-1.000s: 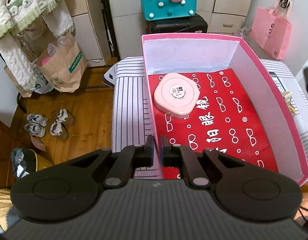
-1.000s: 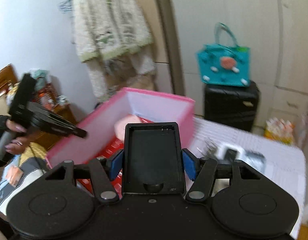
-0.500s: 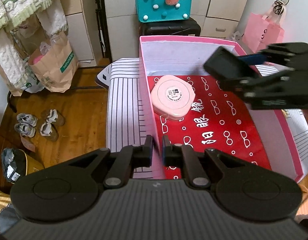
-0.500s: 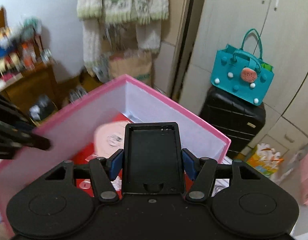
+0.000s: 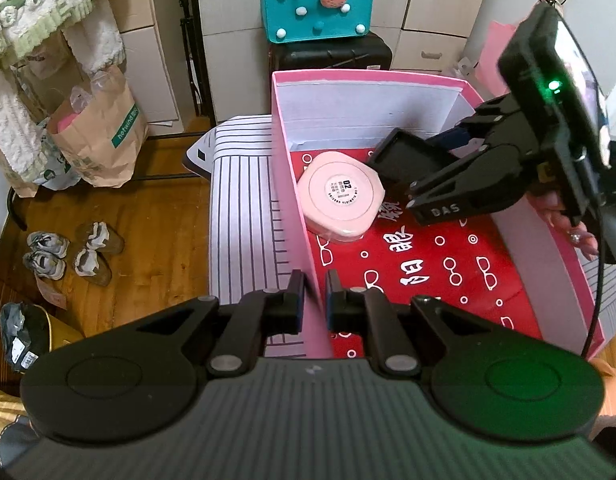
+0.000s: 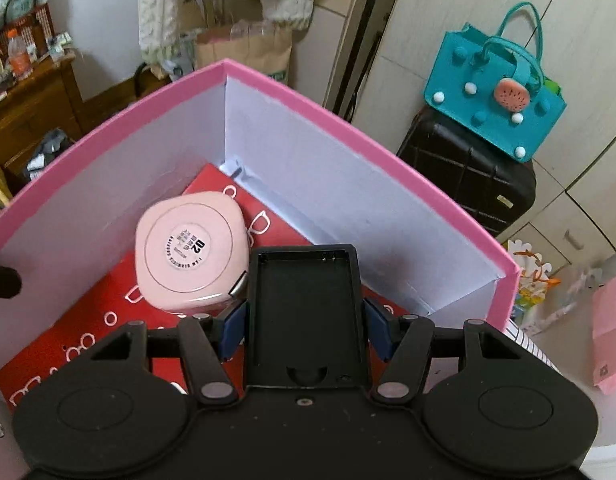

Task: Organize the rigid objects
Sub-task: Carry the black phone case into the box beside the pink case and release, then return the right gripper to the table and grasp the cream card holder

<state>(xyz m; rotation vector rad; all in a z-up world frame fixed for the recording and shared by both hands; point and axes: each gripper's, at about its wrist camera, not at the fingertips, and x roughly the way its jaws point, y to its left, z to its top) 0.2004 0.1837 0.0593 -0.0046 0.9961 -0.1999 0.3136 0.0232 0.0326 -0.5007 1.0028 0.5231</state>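
The right hand-held gripper (image 6: 305, 326) has swung in over the pink box (image 5: 295, 216) and tipped downward, its blue pads (image 6: 232, 330) clamped on the sides of a black tray (image 6: 305, 312). The tray now hangs inside the box, just beside the pink case (image 5: 340, 197) lying on the red sheet (image 5: 428, 280). The left hand-held gripper (image 5: 314, 300) pinches the near box wall, steadying it (it has not shifted). Release looks like the next step.
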